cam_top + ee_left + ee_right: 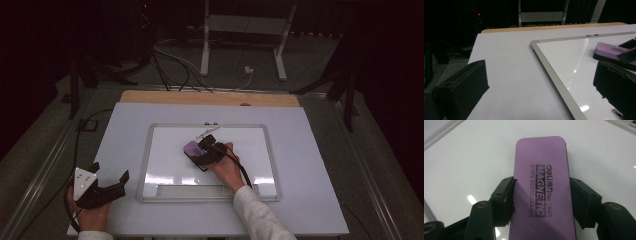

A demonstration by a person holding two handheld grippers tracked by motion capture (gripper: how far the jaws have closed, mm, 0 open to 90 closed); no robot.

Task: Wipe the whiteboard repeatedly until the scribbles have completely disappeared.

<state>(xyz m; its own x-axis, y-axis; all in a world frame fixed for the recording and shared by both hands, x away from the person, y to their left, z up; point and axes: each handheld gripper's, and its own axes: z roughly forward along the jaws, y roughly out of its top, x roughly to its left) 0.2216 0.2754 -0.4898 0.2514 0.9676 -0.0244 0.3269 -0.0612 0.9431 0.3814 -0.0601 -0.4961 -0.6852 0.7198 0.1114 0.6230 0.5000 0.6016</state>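
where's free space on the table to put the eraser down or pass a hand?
Free: the white table strip right of the whiteboard frame, the band between the board's far edge and the wooden strip, and the board's right half. Crowded: board centre, where the right gripper clamps the purple eraser, and the near left corner with the left gripper.

It looked like a dim lab: cables (170,65) trailed at 12 o'clock beyond the table (125,150), by a white stand (245,30).
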